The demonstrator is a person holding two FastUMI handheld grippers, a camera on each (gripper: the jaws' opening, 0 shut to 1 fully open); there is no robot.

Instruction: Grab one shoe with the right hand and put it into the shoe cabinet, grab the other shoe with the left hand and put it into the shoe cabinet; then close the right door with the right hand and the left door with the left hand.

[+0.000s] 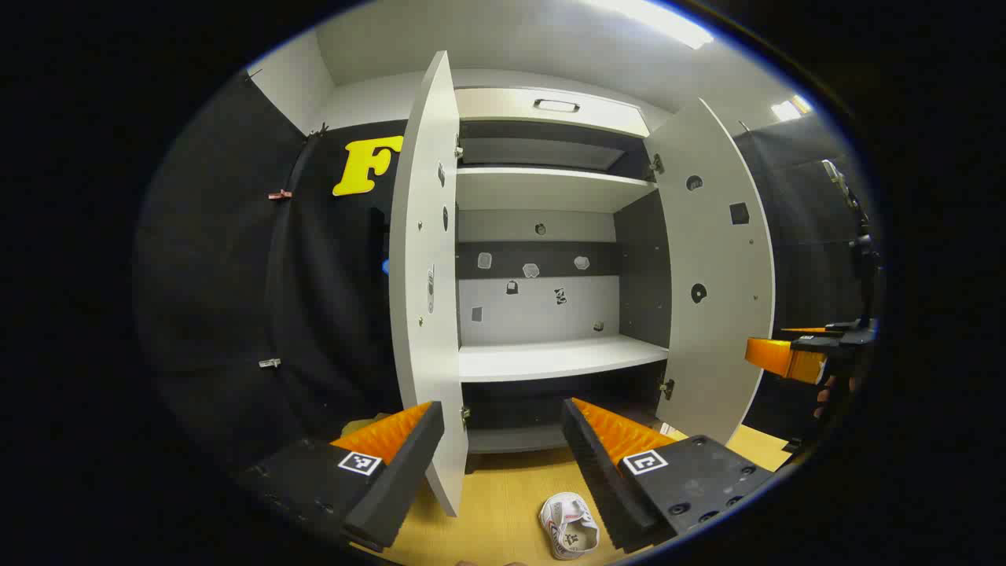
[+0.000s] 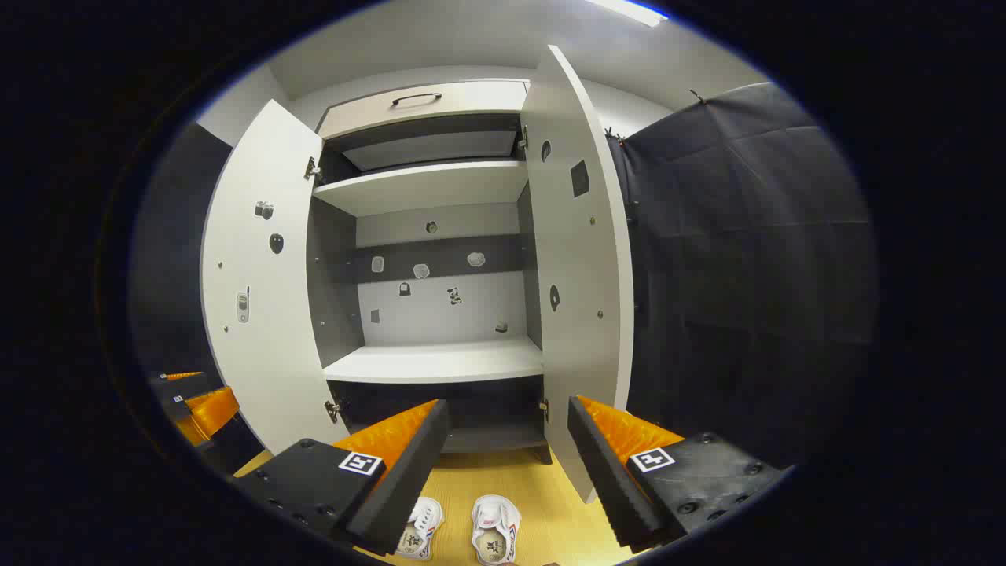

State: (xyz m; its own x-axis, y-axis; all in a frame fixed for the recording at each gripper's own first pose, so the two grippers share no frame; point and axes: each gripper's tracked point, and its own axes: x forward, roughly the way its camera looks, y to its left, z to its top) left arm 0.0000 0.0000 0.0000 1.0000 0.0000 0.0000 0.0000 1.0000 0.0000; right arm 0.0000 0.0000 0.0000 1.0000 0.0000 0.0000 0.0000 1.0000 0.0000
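The white shoe cabinet (image 1: 550, 358) (image 2: 440, 363) stands ahead with both doors swung wide; its shelves are bare. In the left gripper view, one white shoe (image 1: 568, 524) lies on the wooden floor between the fingers of my left gripper (image 1: 503, 444), which is open and held above it. In the right gripper view, two white shoes (image 2: 497, 538) (image 2: 419, 537) lie side by side on the floor below my right gripper (image 2: 507, 444), which is open and holds nothing. The left door (image 1: 424, 291) (image 2: 263, 291) and the right door (image 1: 715, 275) (image 2: 581, 267) hang open. The other gripper shows at far right (image 1: 794, 358) and low left (image 2: 196, 409).
Black cloth walls close in on both sides of the cabinet. A drawer with a dark handle (image 1: 556, 104) (image 2: 416, 97) tops the cabinet. The floor (image 1: 503, 503) is light wood. A hand (image 1: 825, 397) holds the far gripper.
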